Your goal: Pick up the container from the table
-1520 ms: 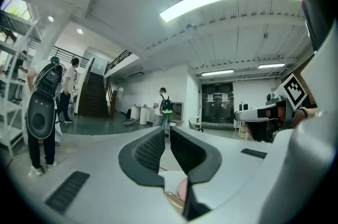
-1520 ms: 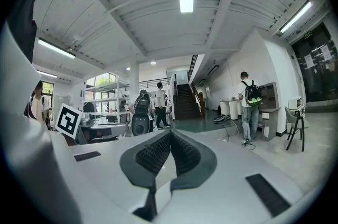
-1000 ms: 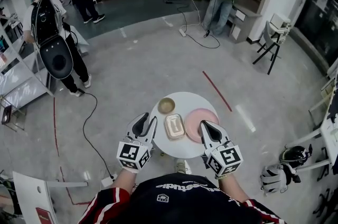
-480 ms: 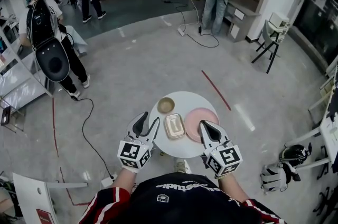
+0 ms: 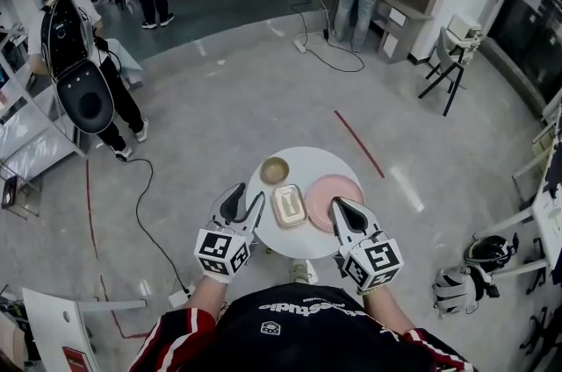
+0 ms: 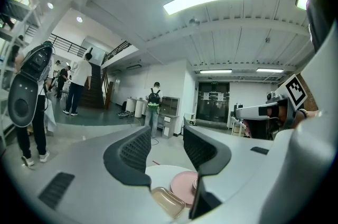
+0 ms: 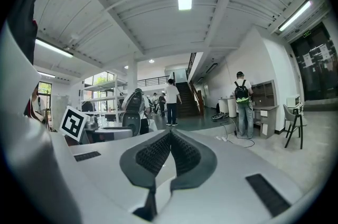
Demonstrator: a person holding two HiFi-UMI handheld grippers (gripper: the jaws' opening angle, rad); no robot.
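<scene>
Mostly, the round white table [image 5: 318, 165] shows only from the head view, and even there both grippers cover its near edge. The right gripper view misses it altogether: that gripper's own grey body fills the lower frame, so neither table nor container appears there.

The pink plate [image 5: 341, 189] sits at the table's right, its near rim hidden under the right gripper [image 5: 336, 205]. Those jaws are pressed together at the tips with nothing between them.

The container [image 5: 290, 206], a beige rectangular box, lies mid-table between plate and left gripper [image 5: 247, 196]. In the left gripper view its far end is cut off by the jaw's body, and it lies below the jaws rather than between them. These jaws have just been opening and stand wide apart, empty.

A small bowl [image 5: 275, 170] behind the container appears in the head view alone.

White print on the person's black shirt [image 5: 299, 313] is too small to read.
</scene>
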